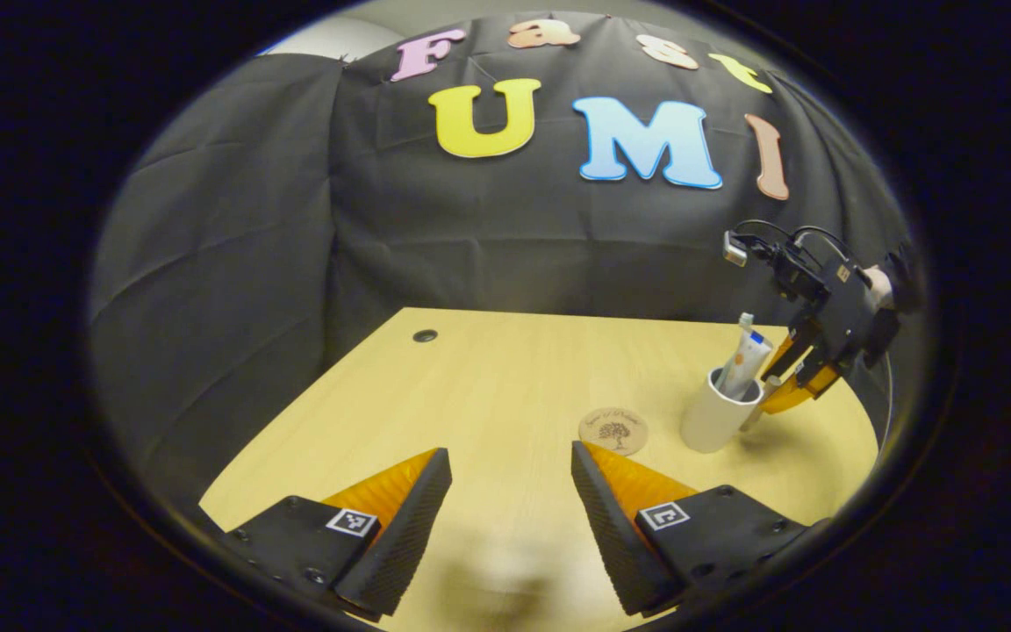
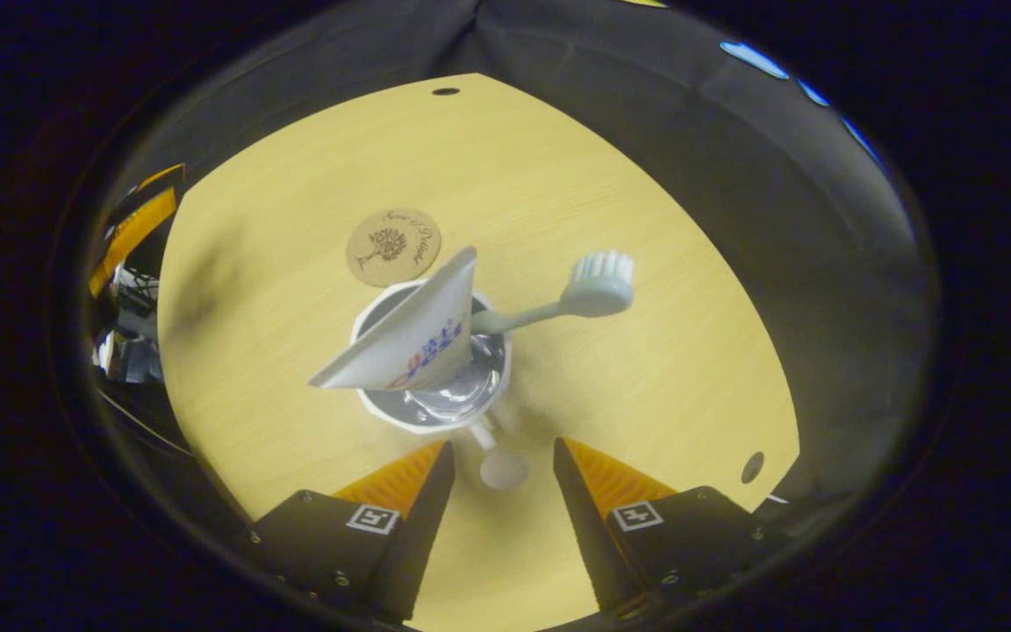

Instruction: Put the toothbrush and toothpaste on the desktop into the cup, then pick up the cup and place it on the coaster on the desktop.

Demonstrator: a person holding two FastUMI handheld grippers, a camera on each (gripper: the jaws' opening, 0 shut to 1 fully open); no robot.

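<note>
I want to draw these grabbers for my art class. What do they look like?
Each grabber has two wedge-shaped fingers with ridged faces. The left gripper and right gripper both carry small square black-and-white tags on dark blocks fastened with screws. From farther off in the left gripper view, the right gripper has a dark boxy body with looping black cables and a small silvery block at its top.

cup (image 2: 432, 412): white, round, upright on the desk (image 2: 295, 219), shiny inside; seen too in the left gripper view (image 1: 716, 414), toward the desk's right part.
toothpaste (image 2: 413, 338): white tube with blue and orange print, standing in the cup, crimped flat end up, leaning toward the rim.
toothbrush (image 2: 598, 288): pale green-grey, handle down in the cup, white-bristled head sticking out over the rim, tilted.
coaster (image 2: 393, 247): round, brown, flat on the desk, tree drawing on top, just beside the cup, bare.
</note>
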